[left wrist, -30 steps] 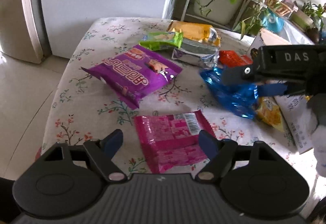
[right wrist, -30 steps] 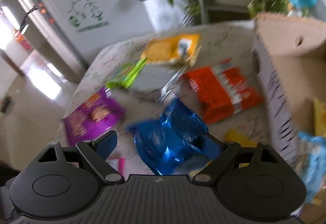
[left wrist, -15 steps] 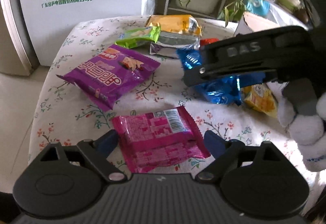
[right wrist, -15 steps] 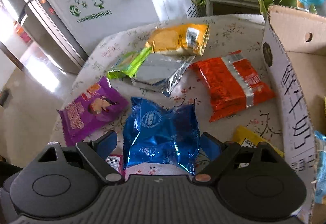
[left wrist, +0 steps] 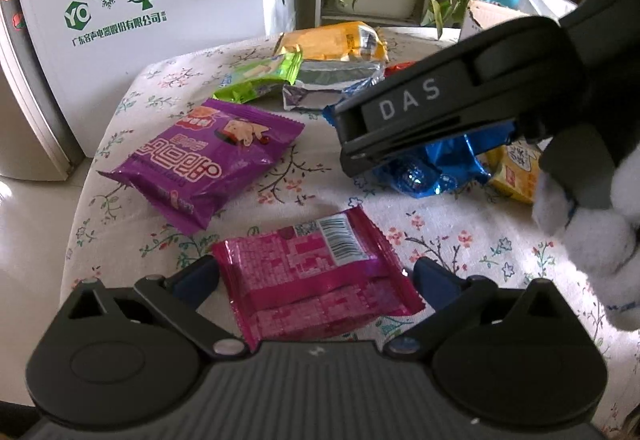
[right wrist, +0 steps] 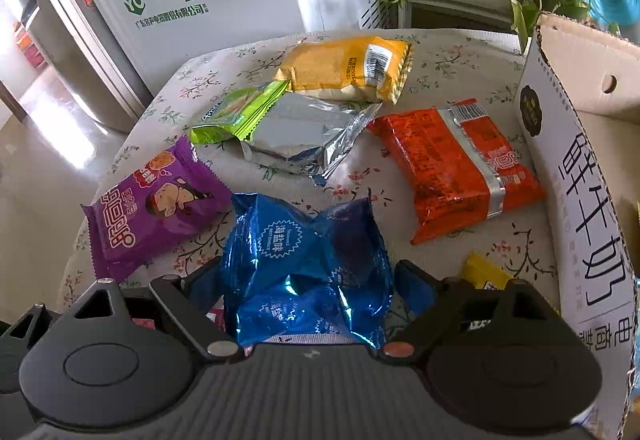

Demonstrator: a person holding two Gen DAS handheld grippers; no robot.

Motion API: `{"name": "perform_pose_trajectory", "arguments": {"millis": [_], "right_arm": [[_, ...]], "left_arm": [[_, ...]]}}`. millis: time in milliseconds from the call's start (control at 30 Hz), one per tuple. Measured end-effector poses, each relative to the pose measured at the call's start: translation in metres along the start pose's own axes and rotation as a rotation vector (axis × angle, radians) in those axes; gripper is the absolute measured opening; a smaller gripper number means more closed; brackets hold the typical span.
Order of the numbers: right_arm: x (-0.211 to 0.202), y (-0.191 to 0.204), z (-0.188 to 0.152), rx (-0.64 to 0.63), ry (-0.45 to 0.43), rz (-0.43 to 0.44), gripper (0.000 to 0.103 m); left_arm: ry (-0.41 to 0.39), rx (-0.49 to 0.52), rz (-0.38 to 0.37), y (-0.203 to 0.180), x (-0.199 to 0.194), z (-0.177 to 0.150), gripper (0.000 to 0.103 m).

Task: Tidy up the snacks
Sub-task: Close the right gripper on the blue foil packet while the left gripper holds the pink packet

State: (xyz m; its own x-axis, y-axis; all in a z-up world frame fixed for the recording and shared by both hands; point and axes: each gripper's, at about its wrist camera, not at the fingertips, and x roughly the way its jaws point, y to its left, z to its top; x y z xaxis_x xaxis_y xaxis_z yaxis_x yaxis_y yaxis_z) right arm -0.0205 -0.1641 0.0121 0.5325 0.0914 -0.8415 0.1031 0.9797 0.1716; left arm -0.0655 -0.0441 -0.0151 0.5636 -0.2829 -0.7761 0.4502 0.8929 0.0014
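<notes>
Seven snack packets lie on the flower-patterned desk [right wrist: 472, 51]. The left tongs [left wrist: 316, 274] have just been opening; they stand wide, with the pink packet [left wrist: 316, 276] flat on the cloth between the fingers and a gap visible on either side, so nothing is gripped. The right tongs [right wrist: 310, 282] are likewise spread around the crumpled blue packet [right wrist: 304, 264]; the pads appear clear of the foil, though the contact is hard to judge. Beyond lie the purple packet [right wrist: 156, 207], green packet [right wrist: 240, 111], silver packet [right wrist: 308, 135], yellow-orange packet [right wrist: 352, 65] and red packet [right wrist: 456, 163]. A small yellow packet [right wrist: 480, 274] sits beside the cardboard box [right wrist: 576, 175] at the right edge. A white-gloved hand [left wrist: 592, 236] holds the right tongs.
</notes>
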Motion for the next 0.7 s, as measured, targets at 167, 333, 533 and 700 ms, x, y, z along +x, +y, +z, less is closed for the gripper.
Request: {"name": "perform_pose_trajectory", "arguments": {"millis": [167, 333, 533, 700], "right_arm": [[-0.002, -0.002, 0.000, -0.002, -0.006, -0.004, 0.087], [-0.006, -0.001, 0.000, -0.016, -0.018, -0.004, 0.080], [-0.010, -0.004, -0.001, 0.002, -0.026, 0.013, 0.076], [-0.014, -0.005, -0.002, 0.017, -0.030, 0.023, 0.073]], "left_arm": [[-0.004, -0.004, -0.002, 0.001, -0.002, 0.000, 0.098], [-0.019, -0.007, -0.011, 0.003, -0.007, 0.002, 0.075], [-0.025, -0.045, -0.011, 0.007, -0.012, 0.001, 0.067], [-0.019, -0.069, -0.007, 0.010, -0.014, 0.001, 0.065]]}}
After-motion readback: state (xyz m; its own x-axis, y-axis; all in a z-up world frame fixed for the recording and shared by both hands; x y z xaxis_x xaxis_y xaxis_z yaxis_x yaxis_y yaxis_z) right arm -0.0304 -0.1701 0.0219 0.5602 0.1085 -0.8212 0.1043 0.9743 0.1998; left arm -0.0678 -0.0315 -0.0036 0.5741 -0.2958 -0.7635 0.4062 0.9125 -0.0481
